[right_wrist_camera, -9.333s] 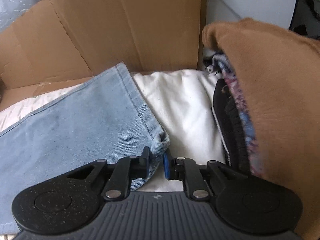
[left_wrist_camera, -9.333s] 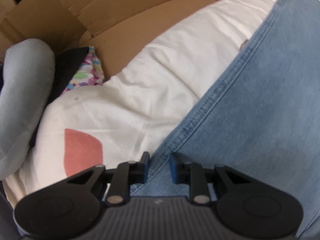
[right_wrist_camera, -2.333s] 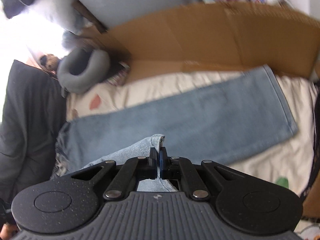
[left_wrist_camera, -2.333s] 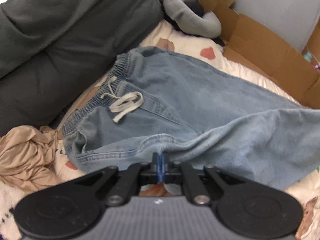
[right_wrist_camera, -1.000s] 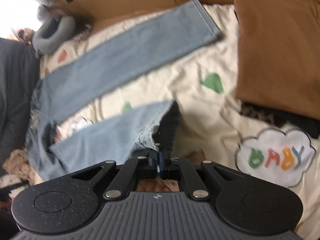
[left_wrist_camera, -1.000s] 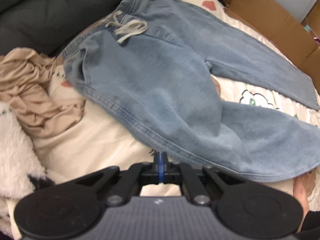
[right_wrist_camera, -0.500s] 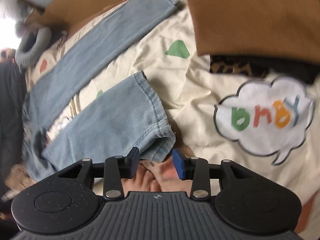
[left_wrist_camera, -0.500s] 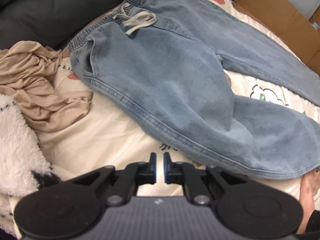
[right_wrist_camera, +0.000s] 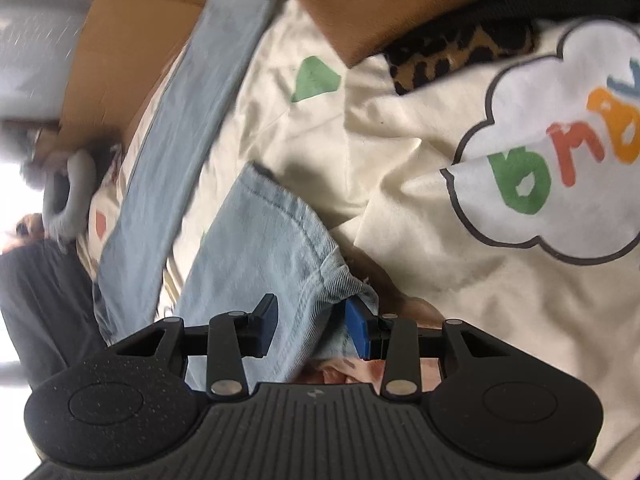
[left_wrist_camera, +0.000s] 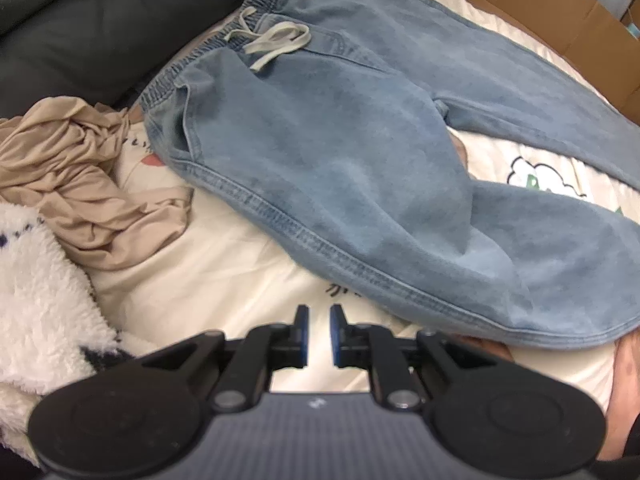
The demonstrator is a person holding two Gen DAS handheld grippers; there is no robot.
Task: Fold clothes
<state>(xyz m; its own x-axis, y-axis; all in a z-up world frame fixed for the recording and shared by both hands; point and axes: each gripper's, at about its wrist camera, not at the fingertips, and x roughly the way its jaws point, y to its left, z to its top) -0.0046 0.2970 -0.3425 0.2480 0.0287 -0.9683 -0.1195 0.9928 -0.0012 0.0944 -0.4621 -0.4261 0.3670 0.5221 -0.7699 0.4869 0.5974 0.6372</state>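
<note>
- Left gripper [left_wrist_camera: 319, 334]: jaws opening, a narrow gap between the 2 blue pads, nothing in it; bare cream sheet [left_wrist_camera: 224, 276] lies beneath.
- Jeans [left_wrist_camera: 352, 152] lie flat just ahead and to the right of the left gripper, waistband and drawstring [left_wrist_camera: 276, 42] at the far end, side seam nearest the pads without touching them.
- A tan garment [left_wrist_camera: 80, 184] lies ahead-left, white fleece [left_wrist_camera: 36, 300] at the left.
- Right gripper [right_wrist_camera: 312, 326]: jaws part-way open; the jeans' cuff [right_wrist_camera: 320, 272] lies between the pads, not pinched.
- The other leg [right_wrist_camera: 192, 120] stretches away ahead-left; a cloud print [right_wrist_camera: 560, 152] sits ahead-right.
</note>
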